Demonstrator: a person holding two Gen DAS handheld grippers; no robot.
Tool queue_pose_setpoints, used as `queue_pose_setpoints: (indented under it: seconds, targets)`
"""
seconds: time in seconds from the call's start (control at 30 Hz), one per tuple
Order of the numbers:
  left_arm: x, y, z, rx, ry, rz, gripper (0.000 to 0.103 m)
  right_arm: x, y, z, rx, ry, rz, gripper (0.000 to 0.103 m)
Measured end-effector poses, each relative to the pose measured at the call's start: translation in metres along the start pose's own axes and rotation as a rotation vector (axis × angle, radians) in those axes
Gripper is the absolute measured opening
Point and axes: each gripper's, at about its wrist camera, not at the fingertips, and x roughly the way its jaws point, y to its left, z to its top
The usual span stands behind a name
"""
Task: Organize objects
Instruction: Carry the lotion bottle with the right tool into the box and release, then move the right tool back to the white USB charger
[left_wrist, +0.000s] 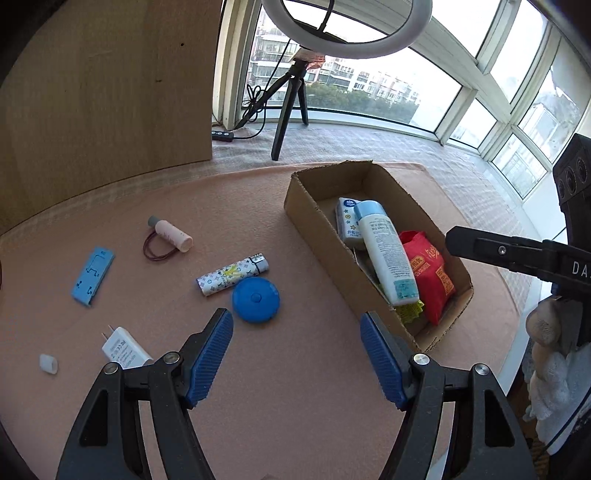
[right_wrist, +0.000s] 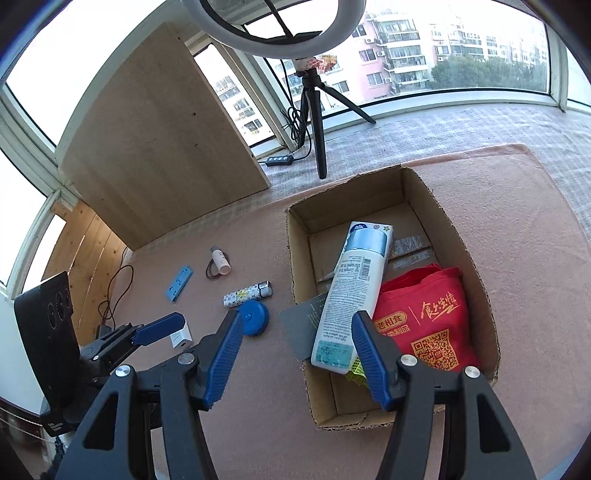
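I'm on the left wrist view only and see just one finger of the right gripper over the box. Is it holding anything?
Observer: No. The right gripper is open with nothing between its pads. The white bottle lies in the box below it.
Operator: Anything under that bottle I should know about?
Observer: Yes, a dark card lies beneath it and sticks out over the box wall on the side facing the loose items.
Operator: Is there room left in the box?
Observer: The floor at the far end is bare, beyond the bottle and the red bag.
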Motion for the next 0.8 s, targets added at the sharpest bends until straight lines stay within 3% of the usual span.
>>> queue_pose_setpoints:
  seconds: [0.17,0.43,0.8]
  targets:
    - [-0.020,0.052,-0.027,-0.051,0.006,0.092,0.075,0.004,0.020,-0.010,-0.016,0.003,0.007,0.057]
    - [-0.046,0.149,-0.073,-0.246,0.028,0.166,0.075,0.022,0.055,-0.035,-0.066,0.000,-0.015,0.057]
    - [-0.077,0.223,-0.115,-0.366,-0.008,0.279,0.075,0.056,0.104,-0.067,-0.180,0.024,-0.098,0.057]
